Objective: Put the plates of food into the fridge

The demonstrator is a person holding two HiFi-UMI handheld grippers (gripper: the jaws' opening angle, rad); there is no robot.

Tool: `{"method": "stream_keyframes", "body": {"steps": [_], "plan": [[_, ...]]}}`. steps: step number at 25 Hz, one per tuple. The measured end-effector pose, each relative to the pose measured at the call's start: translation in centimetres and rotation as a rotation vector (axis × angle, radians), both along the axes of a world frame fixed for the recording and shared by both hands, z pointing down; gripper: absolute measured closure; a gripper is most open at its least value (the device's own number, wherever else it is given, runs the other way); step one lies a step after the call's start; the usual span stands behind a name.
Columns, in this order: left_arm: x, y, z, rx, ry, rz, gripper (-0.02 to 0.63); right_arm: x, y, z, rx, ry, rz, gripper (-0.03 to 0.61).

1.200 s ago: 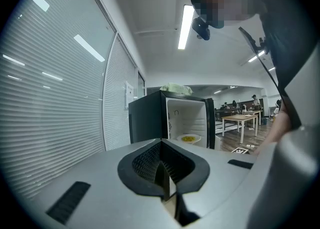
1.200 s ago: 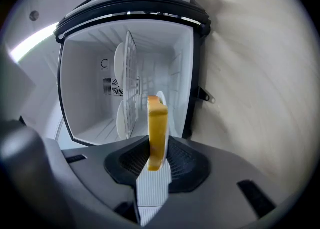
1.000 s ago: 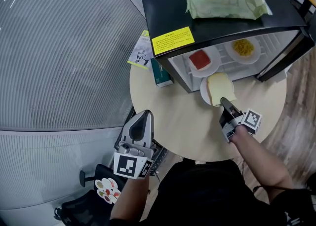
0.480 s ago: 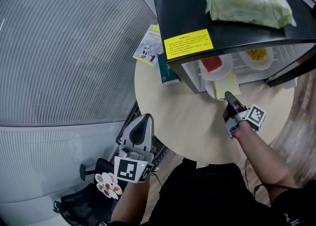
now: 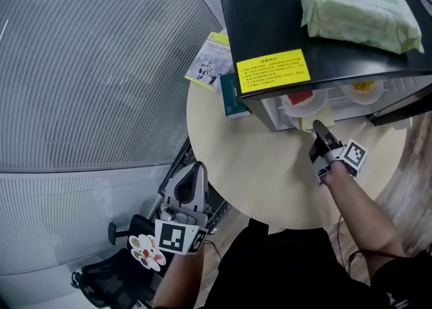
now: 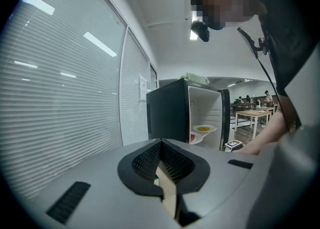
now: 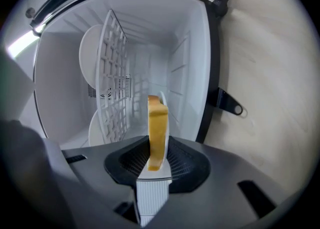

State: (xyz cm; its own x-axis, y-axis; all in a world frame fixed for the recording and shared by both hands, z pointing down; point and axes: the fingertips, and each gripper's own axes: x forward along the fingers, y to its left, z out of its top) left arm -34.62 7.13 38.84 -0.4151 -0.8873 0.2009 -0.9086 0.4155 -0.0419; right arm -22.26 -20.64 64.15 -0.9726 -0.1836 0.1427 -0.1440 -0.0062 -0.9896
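Plate of bread (image 7: 158, 128) pinched in right gripper (image 5: 318, 127) at fridge (image 5: 324, 24) mouth on round pale table (image 5: 270, 173); left gripper (image 5: 197, 168) pressed together

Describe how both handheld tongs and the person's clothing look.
The left tongs have a pale grey, tapered shell; the right tongs look darker from above. Each carries a white cube printed with black square markers. Up close, both bodies are grey with black, mesh-textured pads. The person wears a black top; the forearms are bare.
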Motion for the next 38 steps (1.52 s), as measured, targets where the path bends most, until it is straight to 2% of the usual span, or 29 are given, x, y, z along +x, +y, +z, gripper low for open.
{"method": "stream_keyframes", "body": {"steps": [9,16,25,38], "plan": [[-1.1,0.6,0.5,0.010,0.016,-0.033,0.609,-1.8,-1.3,1.5,-0.019,0.043,0.020,0.471],[-2.7,3.1,1.1,0.000,0.027,-0.100,0.609,-4.2,-1.5,2.4,-0.013,0.083,-0.003,0.471],[-4.0,5.5,1.1,-0.016,0.026,-0.135,0.609,-6.0,-1.1,2.8,0.043,0.146,-0.015,0.471],[-4.6,6.0,-0.1,-0.018,0.008,-0.110,0.609,-5.8,-1.3,2.2,0.121,0.240,-0.027,0.469]]}}
